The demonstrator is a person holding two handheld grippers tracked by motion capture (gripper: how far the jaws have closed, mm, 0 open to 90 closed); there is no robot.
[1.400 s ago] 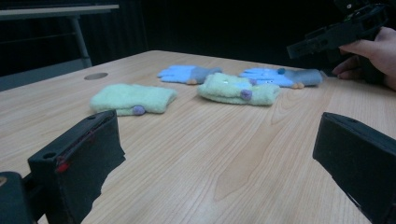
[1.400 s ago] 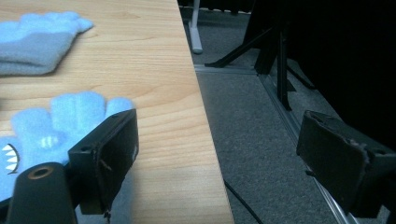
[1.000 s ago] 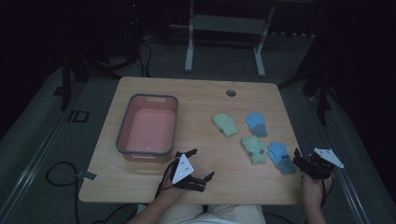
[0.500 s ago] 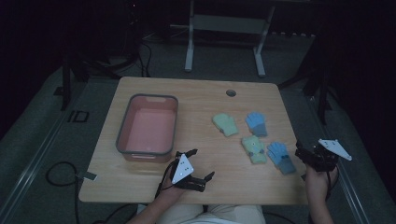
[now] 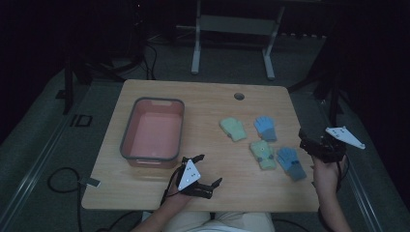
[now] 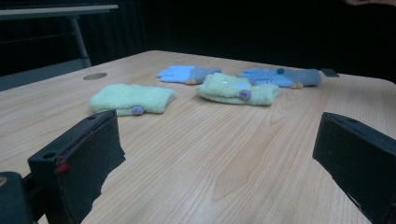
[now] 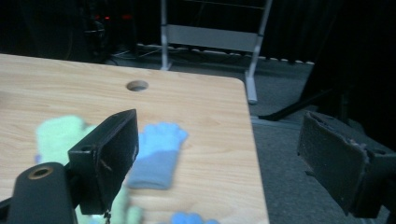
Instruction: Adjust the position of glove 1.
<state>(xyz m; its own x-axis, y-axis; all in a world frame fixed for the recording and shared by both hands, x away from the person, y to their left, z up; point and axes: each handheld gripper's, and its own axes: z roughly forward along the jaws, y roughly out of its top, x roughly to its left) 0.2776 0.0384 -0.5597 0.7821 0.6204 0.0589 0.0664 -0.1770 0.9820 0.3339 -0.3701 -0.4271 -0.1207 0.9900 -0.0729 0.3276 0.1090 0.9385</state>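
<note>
High view: four small gloves lie on the right half of the tabletop (image 5: 203, 96), two green, two blue. Pink tub (image 5: 153, 129) sits on the left half, nothing in it that I can see. Right gripper (image 5: 309, 145) hangs off the tabletop's right edge, jaws spread, holding nothing. Nearest to it is the near blue glove (image 5: 291, 163), close to that edge. Left gripper (image 5: 207, 171) rests low at the front edge, jaws also spread wide, nothing between them.

Risks, as judged from here:
- Near blue glove lies just beside the near green glove (image 5: 262, 153) (touching or not, cannot tell). A wide closing bite could catch both.
- Coming in low from outside the edge, a lower jaw could strike the tabletop rim.
- Soft knit: a shallow pinch on a fingertip may slip, or drag the glove off the edge.
- Far blue glove (image 5: 265, 127) and far green glove (image 5: 233, 128) lie well apart; less trouble there.
</note>
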